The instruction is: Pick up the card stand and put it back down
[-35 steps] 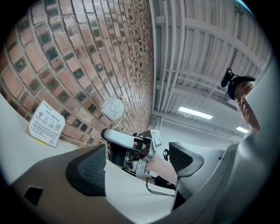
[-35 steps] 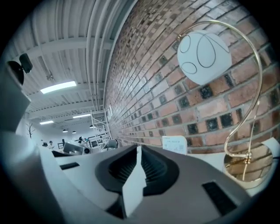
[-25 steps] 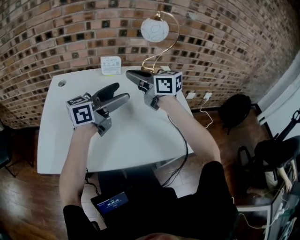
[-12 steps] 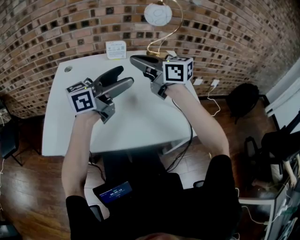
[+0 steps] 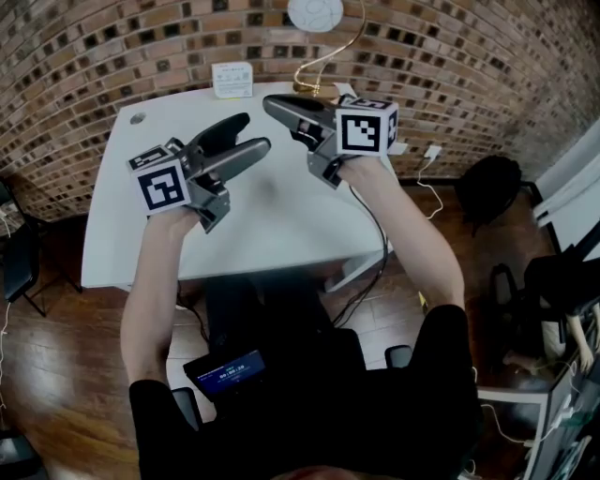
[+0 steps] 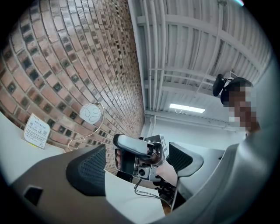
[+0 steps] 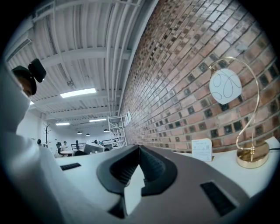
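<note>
The card stand (image 5: 232, 80) is a small white upright card at the far edge of the white table (image 5: 281, 234), against the brick wall. It also shows in the left gripper view as the card stand (image 6: 37, 131) and in the right gripper view as the card stand (image 7: 202, 149). My left gripper (image 5: 251, 133) hovers over the table's left half, open and empty, well short of the stand. My right gripper (image 5: 274, 101) is shut with nothing in it, its tip a little right of the stand. In its own view the left gripper (image 6: 136, 166) stands wide; the right gripper (image 7: 139, 149) is closed.
A gold lamp with a white globe (image 5: 314, 13) and round base (image 5: 316, 89) stands just right of the card stand. A cable hole (image 5: 138, 119) sits at the table's far left. A cable (image 5: 370, 253) hangs off the right edge. A dark chair (image 5: 492, 187) stands right.
Both grippers have moved up and farther over the table toward the brick wall. The left stays open, the right stays shut. The card stand has not moved.
</note>
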